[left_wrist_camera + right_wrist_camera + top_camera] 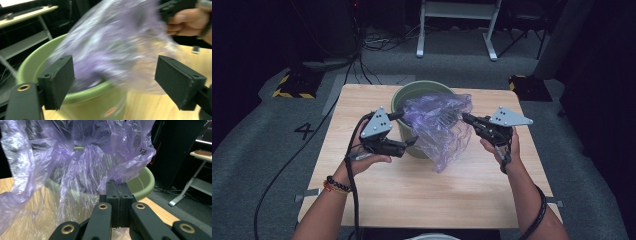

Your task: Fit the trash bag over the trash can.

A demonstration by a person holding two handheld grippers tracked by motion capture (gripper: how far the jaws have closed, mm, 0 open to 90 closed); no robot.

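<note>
In the high view, a green bucket (pixel 409 132) stands at the upper middle of the frame on the wooden table (pixel 377 195). A thin purple plastic bag (pixel 439 127) drapes over the bucket's rim and hangs down its right side toward the table. The left tongs (pixel 407 129) sit at the bucket's left wall, jaws spread, one near the rim and one lower against the side. The right tongs (pixel 466 118), right of centre, are pinched on the bag's right edge.

In the left gripper view, the left tongs (pixel 115 80) stand wide apart with nothing clamped; the blurred bag (pixel 117 45) billows between and beyond the jaws, over the bucket (pixel 32 65) at lower left. A hand (pixel 188 22) with the other tongs shows at upper right.

In the right gripper view, the right tongs (pixel 117 185) are closed tight at lower centre, with a fold of the bag (pixel 75 162) caught between the pads. The bucket's rim (pixel 143 183) curves at centre right.
</note>
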